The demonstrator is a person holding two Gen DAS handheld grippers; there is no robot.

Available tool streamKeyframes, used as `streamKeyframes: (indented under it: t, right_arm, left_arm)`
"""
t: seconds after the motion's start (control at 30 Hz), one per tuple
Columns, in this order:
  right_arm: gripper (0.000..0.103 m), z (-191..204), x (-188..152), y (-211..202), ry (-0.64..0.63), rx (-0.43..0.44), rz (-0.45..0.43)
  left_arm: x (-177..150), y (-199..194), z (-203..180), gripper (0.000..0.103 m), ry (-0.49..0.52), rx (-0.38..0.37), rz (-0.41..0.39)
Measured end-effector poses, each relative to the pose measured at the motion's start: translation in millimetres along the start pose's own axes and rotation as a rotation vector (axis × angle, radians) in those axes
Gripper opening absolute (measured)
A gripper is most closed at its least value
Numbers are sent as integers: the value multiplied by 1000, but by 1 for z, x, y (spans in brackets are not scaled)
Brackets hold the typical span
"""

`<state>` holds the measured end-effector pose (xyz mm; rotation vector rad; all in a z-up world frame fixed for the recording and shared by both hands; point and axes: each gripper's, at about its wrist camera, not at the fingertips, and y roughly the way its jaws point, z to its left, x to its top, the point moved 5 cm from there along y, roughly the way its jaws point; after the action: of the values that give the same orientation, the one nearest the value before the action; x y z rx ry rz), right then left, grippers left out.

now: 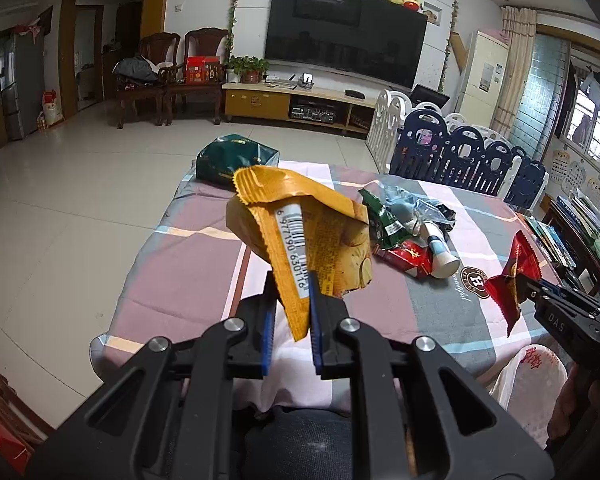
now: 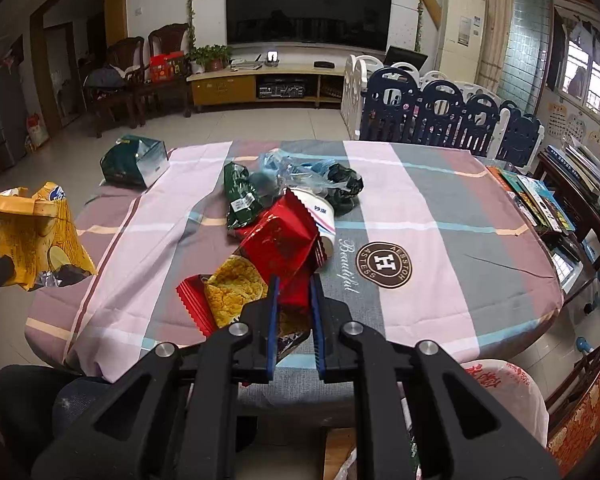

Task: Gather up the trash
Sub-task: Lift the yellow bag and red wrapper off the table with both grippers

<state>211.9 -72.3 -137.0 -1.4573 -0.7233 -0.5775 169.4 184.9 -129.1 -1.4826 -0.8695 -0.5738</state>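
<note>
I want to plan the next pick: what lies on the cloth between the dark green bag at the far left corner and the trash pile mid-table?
Nothing: in the right wrist view, only bare checked tablecloth separates the dark green bag from the trash pile.
</note>
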Motion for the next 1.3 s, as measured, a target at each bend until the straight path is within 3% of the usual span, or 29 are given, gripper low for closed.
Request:
streamKeyframes:
  t: [0.37, 1.3]
  right_arm:
    - [15, -31, -10, -12, 52, -26, 3]
    - [15, -23, -15, -11, 49, -12, 14]
  left_arm:
    - [0, -13, -13, 15, 31, -19, -10]
    - [0, -11, -10, 15, 17, -8, -8]
